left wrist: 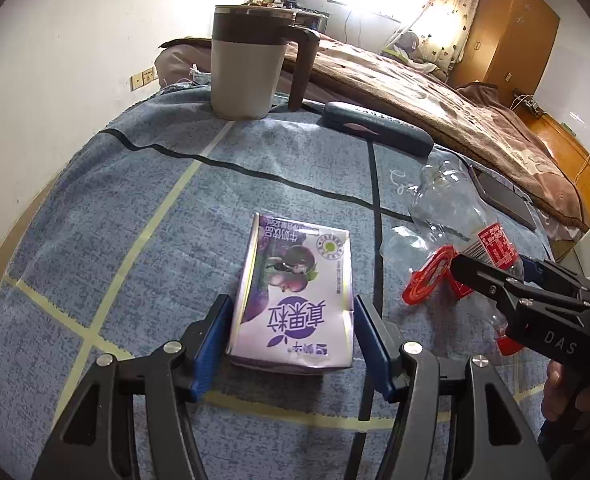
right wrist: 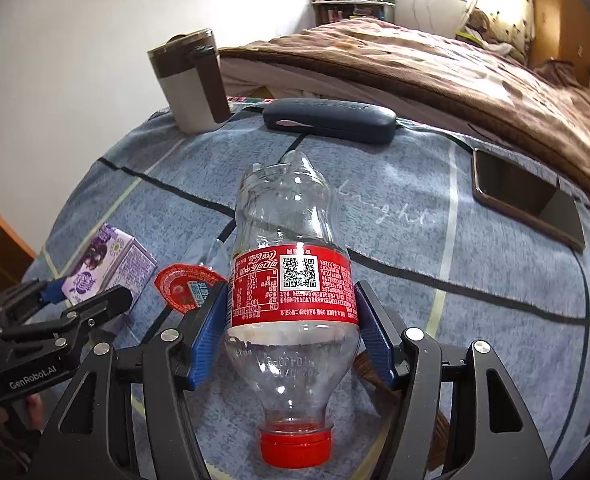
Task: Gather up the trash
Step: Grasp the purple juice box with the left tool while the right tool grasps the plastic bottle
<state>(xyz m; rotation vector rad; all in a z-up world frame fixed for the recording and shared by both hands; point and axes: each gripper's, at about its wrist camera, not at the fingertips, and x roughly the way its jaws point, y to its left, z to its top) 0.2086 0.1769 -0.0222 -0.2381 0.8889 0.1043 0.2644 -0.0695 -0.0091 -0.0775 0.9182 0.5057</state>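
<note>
A purple milk carton [left wrist: 295,296] lies flat on the blue cloth between the blue pads of my left gripper [left wrist: 291,340]; the jaws touch its two sides. The carton also shows in the right wrist view [right wrist: 107,268]. An empty clear cola bottle [right wrist: 291,280] with a red label and red cap lies between the pads of my right gripper [right wrist: 291,328], which close on its labelled middle; it also shows in the left wrist view [left wrist: 455,220]. A red foil lid [right wrist: 183,284] on a clear cup lies between carton and bottle.
A grey-and-brown lidded mug [left wrist: 251,64] stands at the far edge of the blue checked cloth [left wrist: 135,220]. A dark glasses case [right wrist: 331,120] lies beside it and a phone [right wrist: 531,200] at the right. A bed with a brown blanket [right wrist: 435,68] lies beyond.
</note>
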